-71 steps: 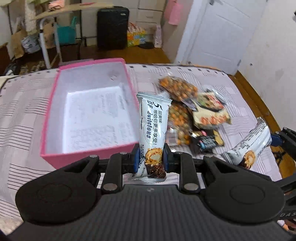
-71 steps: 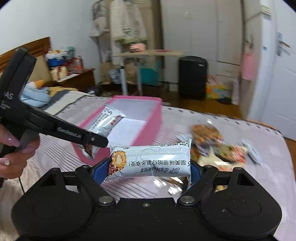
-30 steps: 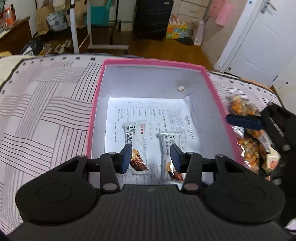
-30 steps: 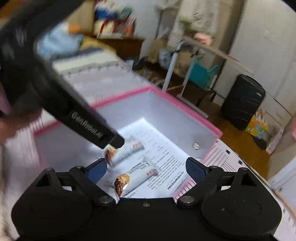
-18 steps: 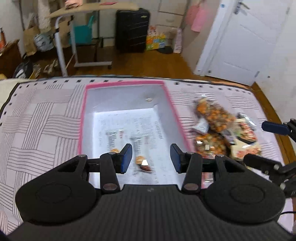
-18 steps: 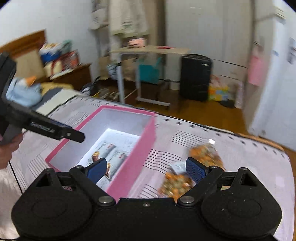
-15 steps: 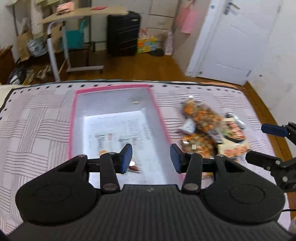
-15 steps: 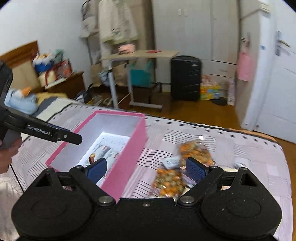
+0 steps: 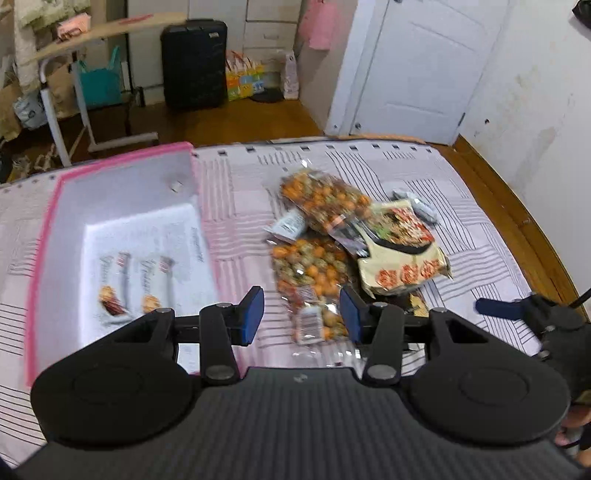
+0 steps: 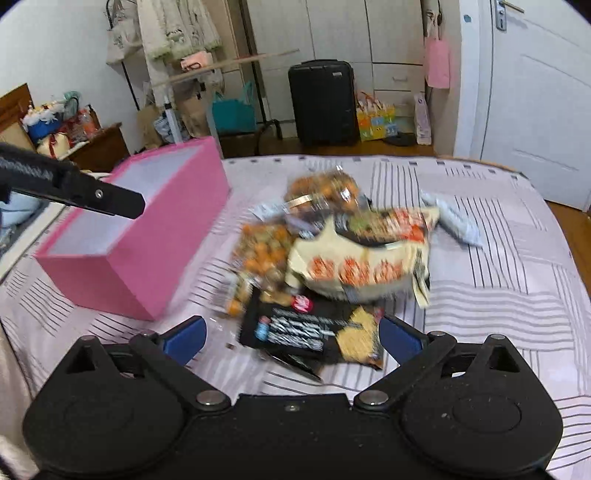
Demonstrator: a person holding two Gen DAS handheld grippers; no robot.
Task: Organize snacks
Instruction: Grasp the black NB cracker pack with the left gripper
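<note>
A pink box [image 9: 44, 229] stands on the bed at the left, and it also shows in the right wrist view [image 10: 155, 236]. Two white snack bars [image 9: 114, 284] lie side by side on its floor. A pile of snack bags lies to its right: two clear bags of orange nuts [image 9: 310, 269], a cream bag [image 9: 402, 266] and a black packet [image 10: 306, 328]. My left gripper [image 9: 301, 317] is open and empty above the nearer nut bag. My right gripper [image 10: 291, 338] is open and empty over the black packet.
The striped bedspread [image 10: 498, 280] covers the bed. A small white packet [image 10: 454, 221] lies at the pile's far right. Beyond the bed are a black suitcase [image 10: 323, 103], a folding table [image 9: 92, 33], a white door [image 9: 417, 66] and wooden floor.
Both grippers let go of their snack bars in the pink box and opened. Both then moved right, away from the box, to the pile of snack bags.
</note>
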